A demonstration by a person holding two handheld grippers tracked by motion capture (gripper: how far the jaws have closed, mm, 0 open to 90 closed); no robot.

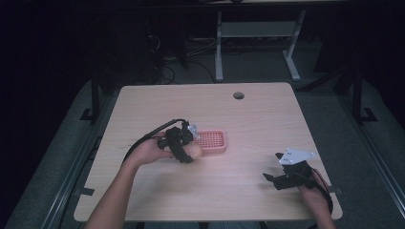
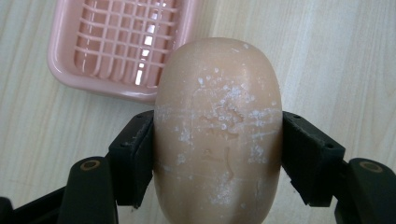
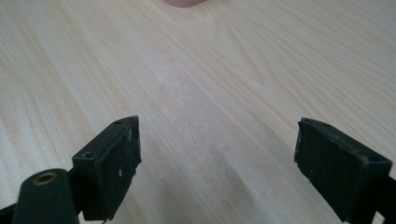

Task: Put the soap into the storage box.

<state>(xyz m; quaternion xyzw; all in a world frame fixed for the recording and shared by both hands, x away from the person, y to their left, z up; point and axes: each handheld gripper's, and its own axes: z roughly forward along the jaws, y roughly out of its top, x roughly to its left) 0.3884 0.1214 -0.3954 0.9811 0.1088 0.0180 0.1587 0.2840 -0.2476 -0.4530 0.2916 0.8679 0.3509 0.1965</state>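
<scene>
High view: left hand-held gripper (image 1: 187,151) is clenched on one bar of soap (image 1: 193,151), held just beside the near-left edge of one pink soap dish (image 1: 212,141) on the desk (image 1: 248,114). Cannot tell from here whether the soap is lifted or touching the wood. Right hand-held gripper (image 1: 274,168) sits well apart at the near right of the desk, jaws spread, nothing in them.

Left gripper view: soap (image 2: 218,130) is pinched across its middle by both black jaws, firm side contact. It is oval and tan, with white flecks on top. The dish (image 2: 122,42) lies ahead and to the left, its slatted grid bare, nothing in it; the far end of the soap overlaps the rim in the picture.

Right gripper view: jaws released and wide apart, bare desk (image 3: 196,93) between them. A pinkish sliver shows at the top edge, too small to identify.

Progress, as I judge it: the grasp is done and the soap is brought near the dish; placing it on the grid and letting go are left.

Counts: one soap, one dish, two grippers.
</scene>
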